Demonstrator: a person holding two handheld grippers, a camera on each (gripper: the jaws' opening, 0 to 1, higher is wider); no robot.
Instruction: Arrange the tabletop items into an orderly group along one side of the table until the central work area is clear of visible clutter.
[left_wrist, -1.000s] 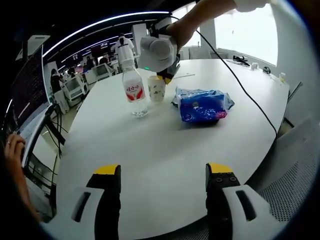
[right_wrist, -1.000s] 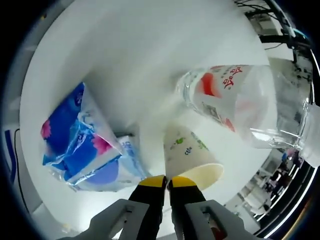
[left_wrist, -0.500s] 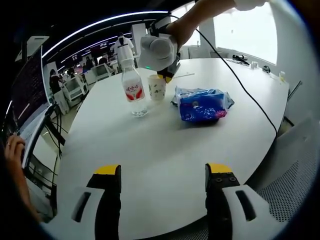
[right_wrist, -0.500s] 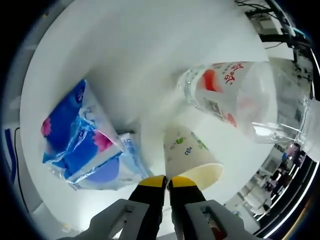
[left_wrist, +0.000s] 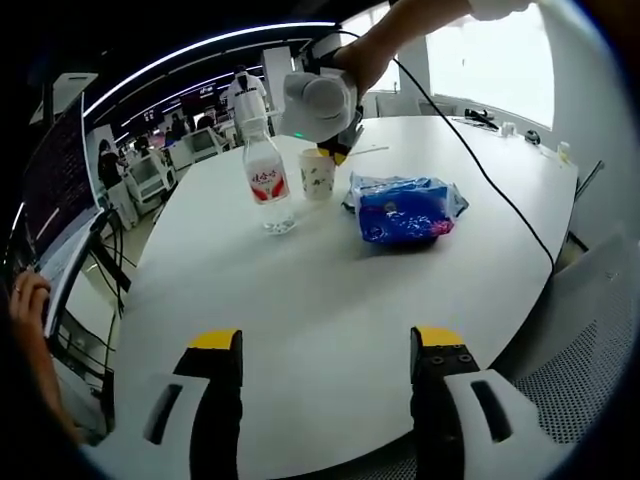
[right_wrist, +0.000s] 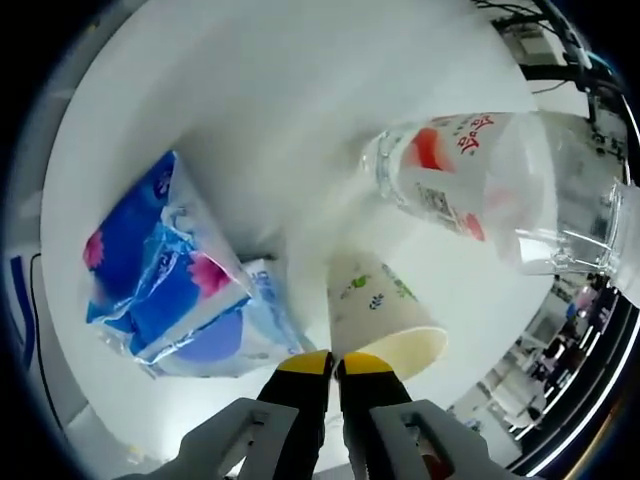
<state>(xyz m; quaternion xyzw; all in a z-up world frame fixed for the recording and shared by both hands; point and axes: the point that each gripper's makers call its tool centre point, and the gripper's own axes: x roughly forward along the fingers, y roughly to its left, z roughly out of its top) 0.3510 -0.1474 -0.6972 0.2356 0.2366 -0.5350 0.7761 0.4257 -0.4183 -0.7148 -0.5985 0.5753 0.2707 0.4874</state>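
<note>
1. your left tool (left_wrist: 327, 350) hangs low over the near edge of the white table (left_wrist: 330, 290), its yellow-tipped jaws set wide apart with nothing between them.
2. your right tool (right_wrist: 333, 365) has its jaws pressed nearly together on the rim of the paper cup (right_wrist: 385, 315); the pinched bit of rim itself is hidden behind the yellow tips.
3. in the left gripper view that same right tool (left_wrist: 335, 152) comes down from above onto the paper cup (left_wrist: 316, 176), and its white body covers the cup's mouth, so you cannot see the grip from there.
4. the cup stands on the far half of the table, just beside the water bottle (left_wrist: 267, 180) and between it and the blue tissue pack (left_wrist: 403, 210).
5. the water bottle stands upright with a red and white label; its cap end is partly overlapped by the right tool's body in the left gripper view.
6. in the right gripper view the water bottle (right_wrist: 480, 195) looms large and warped, its top running off toward the edge, and the label print is too distorted to read.
7. the blue tissue pack (right_wrist: 160, 280) lies flat in crinkled clear wrap; its near corner slips behind the right tool's jaws in the right gripper view.
8. a black cable (left_wrist: 480, 170) trails from the right tool across the table and off its right edge.
9. small dark items (left_wrist: 483, 119) at the far rim of the table are too small to make out.
10. people and desks (left_wrist: 200, 130) in the background are blurred; a hand (left_wrist: 25, 300) shows at the left edge.
</note>
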